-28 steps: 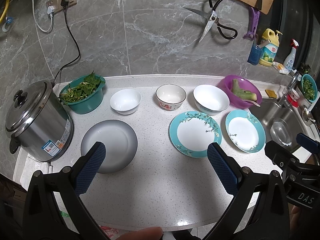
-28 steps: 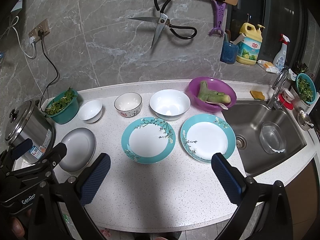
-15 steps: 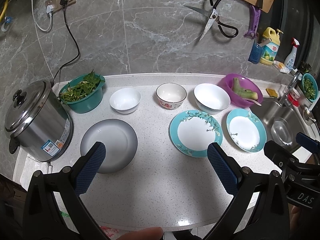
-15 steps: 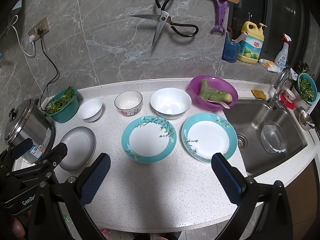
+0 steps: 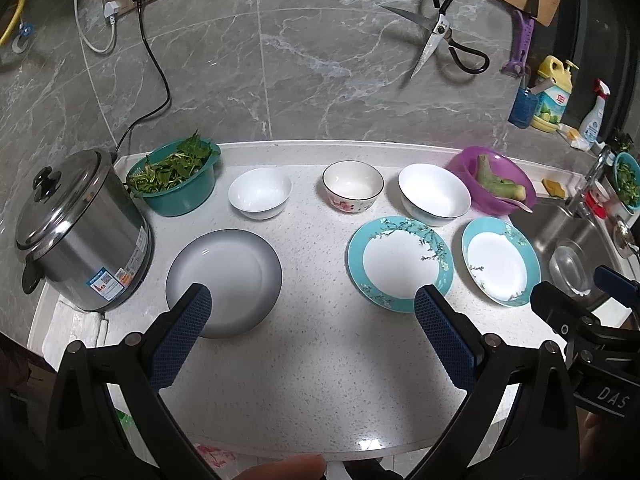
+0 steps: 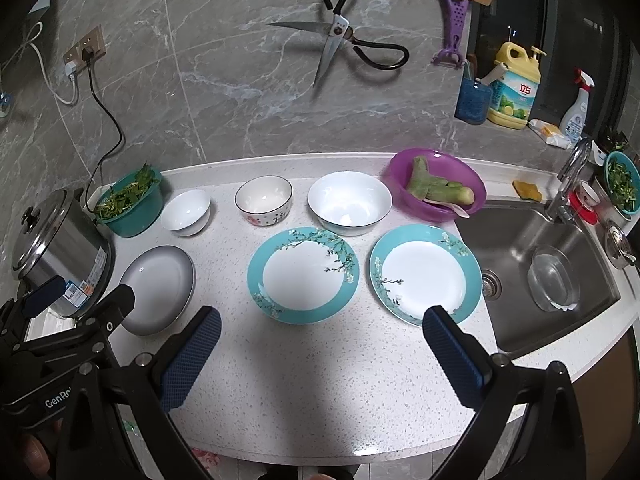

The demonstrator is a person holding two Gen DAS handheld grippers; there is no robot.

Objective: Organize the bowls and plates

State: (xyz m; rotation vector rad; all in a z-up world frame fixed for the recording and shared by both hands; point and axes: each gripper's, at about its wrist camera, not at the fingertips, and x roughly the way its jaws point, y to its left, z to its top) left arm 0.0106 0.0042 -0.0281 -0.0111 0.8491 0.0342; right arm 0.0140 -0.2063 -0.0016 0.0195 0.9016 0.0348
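On the white counter lie a grey plate (image 5: pixel 224 280) (image 6: pixel 158 288) at the left and two teal-rimmed floral plates, one in the middle (image 5: pixel 400 262) (image 6: pixel 303 274) and one at the right (image 5: pixel 500 266) (image 6: pixel 425 274). Behind them stand a small white bowl (image 5: pixel 260 193) (image 6: pixel 187 212), a flower-patterned bowl (image 5: pixel 353 187) (image 6: pixel 263 200) and a large white bowl (image 5: pixel 434 194) (image 6: pixel 349 203). My left gripper (image 5: pixel 308 340) is open and empty above the counter's front. My right gripper (image 6: pixel 320 356) is open and empty too.
A steel rice cooker (image 5: pixel 76 232) stands at the far left, beside a teal basin of greens (image 5: pixel 176 178). A purple basin with vegetables (image 6: pixel 438 188) sits by the sink (image 6: pixel 548 264), which holds a glass bowl (image 6: pixel 554 278). Scissors (image 6: pixel 348 44) hang on the wall.
Both grippers have drifted very slightly; the view has shifted a little. Nothing was taken hold of or let go.
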